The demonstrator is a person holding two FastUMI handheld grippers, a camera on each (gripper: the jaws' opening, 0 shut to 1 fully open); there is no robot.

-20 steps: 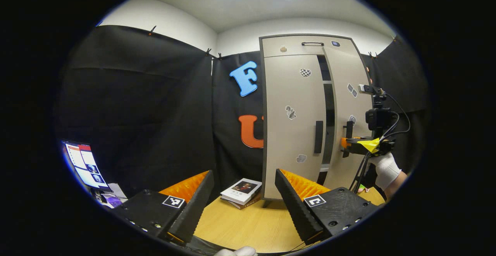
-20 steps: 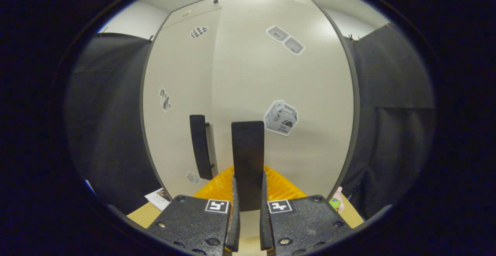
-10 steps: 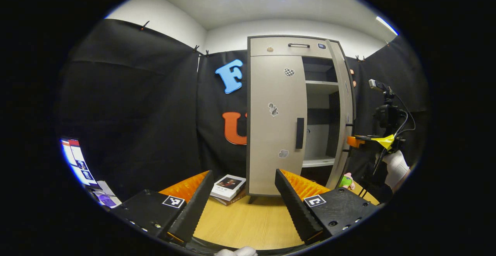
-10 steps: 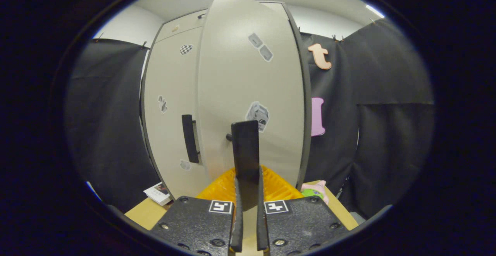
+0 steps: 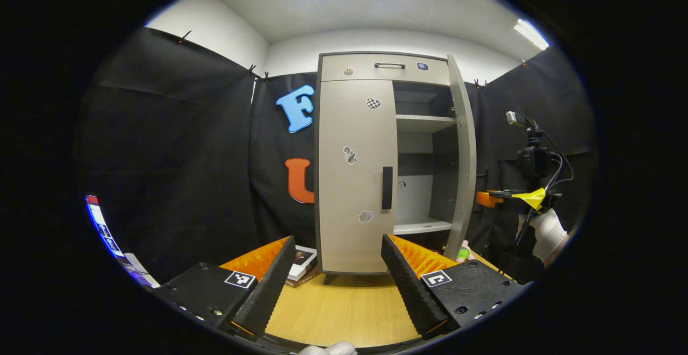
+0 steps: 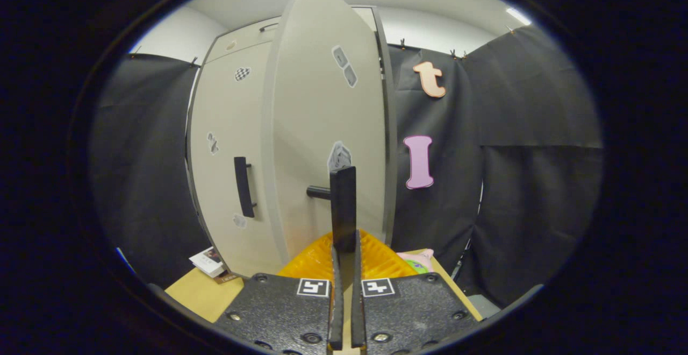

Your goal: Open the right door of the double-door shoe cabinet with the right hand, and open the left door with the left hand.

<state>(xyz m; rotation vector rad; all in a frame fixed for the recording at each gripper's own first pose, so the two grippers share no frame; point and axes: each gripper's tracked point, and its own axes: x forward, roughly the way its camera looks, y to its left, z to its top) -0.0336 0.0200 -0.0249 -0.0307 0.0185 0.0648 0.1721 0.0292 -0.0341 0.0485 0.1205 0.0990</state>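
Swinging wide from a mere crack a second ago, the right door (image 5: 462,156) bares the shoe cabinet's shelves (image 5: 422,123), the right gripper (image 6: 344,290) pinching its handle (image 6: 343,210); the left gripper (image 5: 336,285), jaws spread, faces the shut left door (image 5: 355,177) across the counter (image 5: 344,312).

Ahead of the left tongs (image 5: 337,279) stands a pale beige-grey shoe cabinet (image 5: 355,172) with dark edging. Its shut left door (image 5: 356,183) has a black handle (image 5: 387,187) and a black-and-white chequered sticker (image 5: 373,103). The table (image 5: 344,312) is light wood-grain. Between the right tongs (image 6: 344,269) sits the right door's black handle (image 6: 343,210).
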